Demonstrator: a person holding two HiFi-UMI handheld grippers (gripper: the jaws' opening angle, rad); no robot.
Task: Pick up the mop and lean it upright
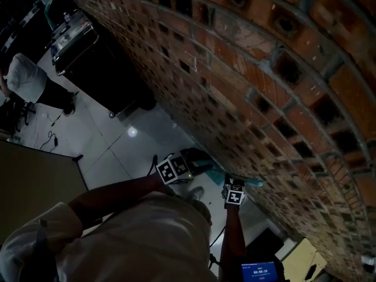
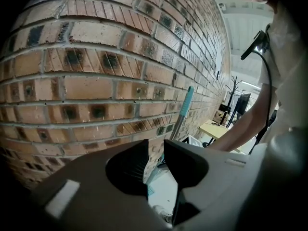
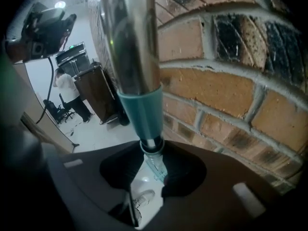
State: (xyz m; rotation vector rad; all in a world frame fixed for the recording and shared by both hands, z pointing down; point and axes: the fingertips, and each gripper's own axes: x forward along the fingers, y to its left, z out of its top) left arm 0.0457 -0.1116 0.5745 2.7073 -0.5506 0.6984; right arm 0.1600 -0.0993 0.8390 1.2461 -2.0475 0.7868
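The mop's silver pole [image 3: 134, 47] with a teal collar [image 3: 143, 114] runs down along the brick wall [image 3: 226, 95] and passes between the jaws of my right gripper [image 3: 153, 153], which is shut on it. Its teal lower part [image 3: 157, 170] shows below the jaws, over the pale floor. From the head view, teal mop parts [image 1: 251, 182] lie beside the right gripper [image 1: 235, 185]. In the left gripper view the pole [image 2: 185, 110] stands against the bricks, beyond my left gripper [image 2: 156, 160]. That gripper's jaws stand a little apart with nothing between them.
The brick wall [image 1: 264, 98] fills the right side. A black cabinet on wheels [image 1: 100, 63] stands by the wall farther off, with a person in a white shirt [image 1: 26, 78] near it. A yellowish table [image 2: 219, 129] and a coat stand [image 2: 236, 88] stand beyond. My shoe [image 3: 142, 196] is below.
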